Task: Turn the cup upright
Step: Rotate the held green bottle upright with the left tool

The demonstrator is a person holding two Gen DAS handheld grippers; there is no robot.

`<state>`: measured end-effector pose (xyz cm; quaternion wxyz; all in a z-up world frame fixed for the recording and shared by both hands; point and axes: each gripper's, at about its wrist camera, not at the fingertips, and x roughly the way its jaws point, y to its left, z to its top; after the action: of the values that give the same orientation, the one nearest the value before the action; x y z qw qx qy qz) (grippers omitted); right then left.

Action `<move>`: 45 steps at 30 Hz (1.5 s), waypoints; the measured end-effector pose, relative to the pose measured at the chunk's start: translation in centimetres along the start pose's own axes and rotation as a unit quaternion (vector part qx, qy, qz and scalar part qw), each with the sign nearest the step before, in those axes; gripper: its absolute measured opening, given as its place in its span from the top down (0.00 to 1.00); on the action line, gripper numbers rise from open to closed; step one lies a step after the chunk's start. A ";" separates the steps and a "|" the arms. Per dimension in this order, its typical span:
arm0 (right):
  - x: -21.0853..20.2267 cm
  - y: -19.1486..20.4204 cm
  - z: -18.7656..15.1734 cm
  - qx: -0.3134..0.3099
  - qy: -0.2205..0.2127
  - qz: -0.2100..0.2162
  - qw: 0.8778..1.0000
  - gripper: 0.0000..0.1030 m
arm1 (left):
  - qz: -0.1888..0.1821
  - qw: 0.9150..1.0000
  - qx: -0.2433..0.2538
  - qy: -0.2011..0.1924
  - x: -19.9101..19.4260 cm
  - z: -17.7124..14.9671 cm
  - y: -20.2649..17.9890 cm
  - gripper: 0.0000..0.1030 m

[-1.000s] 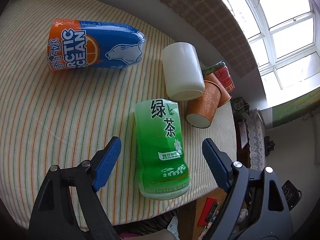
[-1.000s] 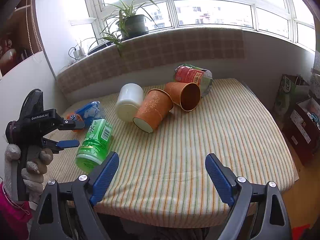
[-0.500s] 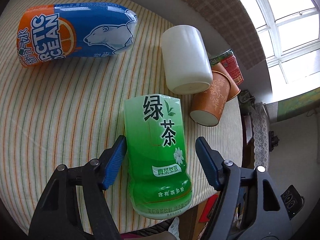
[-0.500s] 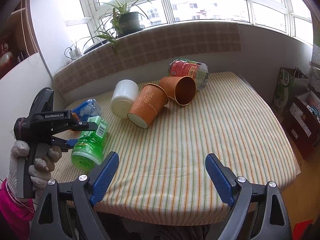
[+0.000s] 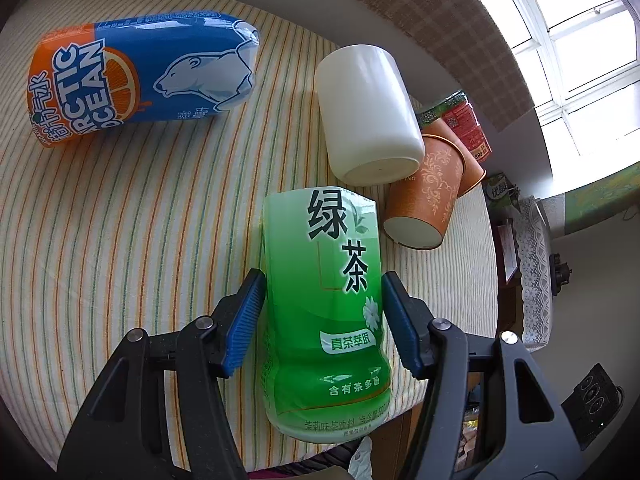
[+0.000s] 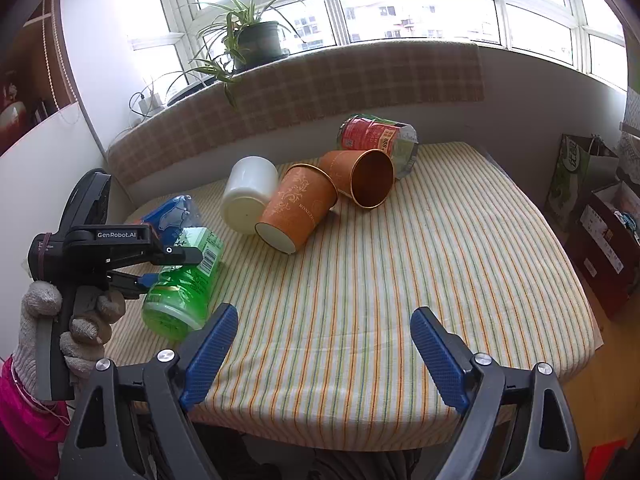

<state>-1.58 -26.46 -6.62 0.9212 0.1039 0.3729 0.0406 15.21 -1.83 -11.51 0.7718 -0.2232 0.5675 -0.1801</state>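
A green tea cup lies on its side on the striped tablecloth near the table's front edge. My left gripper straddles it, with its blue pads against both sides of the cup. In the right wrist view the same green cup lies at the left with the left gripper around it. My right gripper is open and empty above the table's near edge.
A blue and orange Arctic Ocean cup, a white cup, two orange paper cups and a red cup all lie on their sides. The table edge is close. Boxes stand on the floor at the right.
My left gripper has moved forward over the green cup and its jaws have closed in onto the cup's sides. My right gripper has barely moved.
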 end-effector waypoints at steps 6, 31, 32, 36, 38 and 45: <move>0.1 0.2 0.1 -0.002 0.001 0.002 1.000 0.13 | 0.022 0.999 0.039 -0.027 -1.0 -0.8 -1.4 0.41; 0.3 0.2 -0.1 0.000 0.004 0.004 1.000 0.13 | 0.081 0.981 0.140 -0.109 -3.5 -2.5 -5.0 0.43; 0.3 0.2 -0.1 0.000 0.004 0.004 1.000 0.13 | 0.086 0.979 0.143 -0.115 -3.6 -2.5 -5.1 0.43; 0.4 0.1 -0.2 0.001 0.004 0.005 1.000 0.13 | 0.120 0.963 0.176 -0.164 -4.1 -2.7 -5.8 0.43; 0.4 0.1 -0.2 0.002 0.005 0.005 1.000 0.13 | 0.135 0.954 0.192 -0.186 -4.0 -2.8 -6.0 0.43; 0.2 0.2 -0.2 0.000 0.003 0.003 1.000 0.13 | 0.147 0.947 0.205 -0.196 -2.9 -3.5 -5.4 0.43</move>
<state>-1.60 -26.20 -6.85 0.9200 0.1049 0.3750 0.0436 10.85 -5.29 -7.10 0.9150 -0.0048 0.3821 -0.1298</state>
